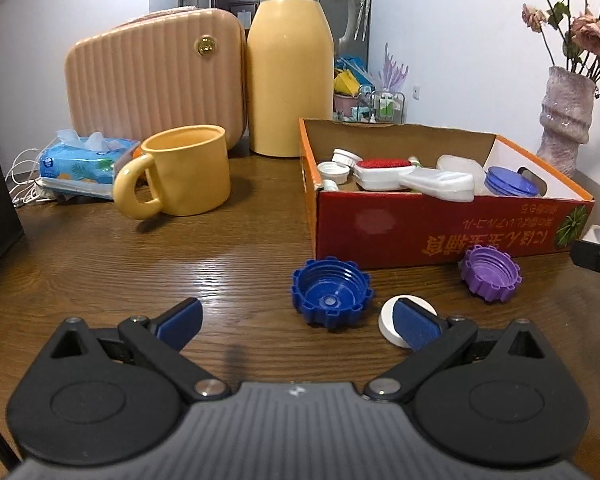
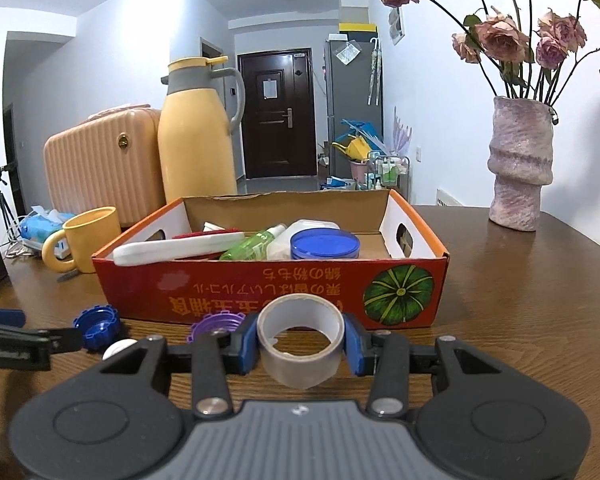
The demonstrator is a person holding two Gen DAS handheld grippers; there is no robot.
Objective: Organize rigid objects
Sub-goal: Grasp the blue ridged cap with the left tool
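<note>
Both tools share one build. The left gripper (image 1: 296,322) has a ribbed grey centre plate at six o'clock, flanked at about eight and four o'clock by rounded black housings with a raised disc on each. Black link arms pivot on silver screws, with smaller screws further out, and carry blue ribbed fingers (image 1: 416,326). The right gripper (image 2: 302,344) looks the same.

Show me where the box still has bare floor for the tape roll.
Bare cardboard floor lies at the red box's right end, between the blue round lid and the end wall with the cutout. The left and middle are crowded: white brush, green bottle, white caps. The right gripper grips the tape roll.
</note>
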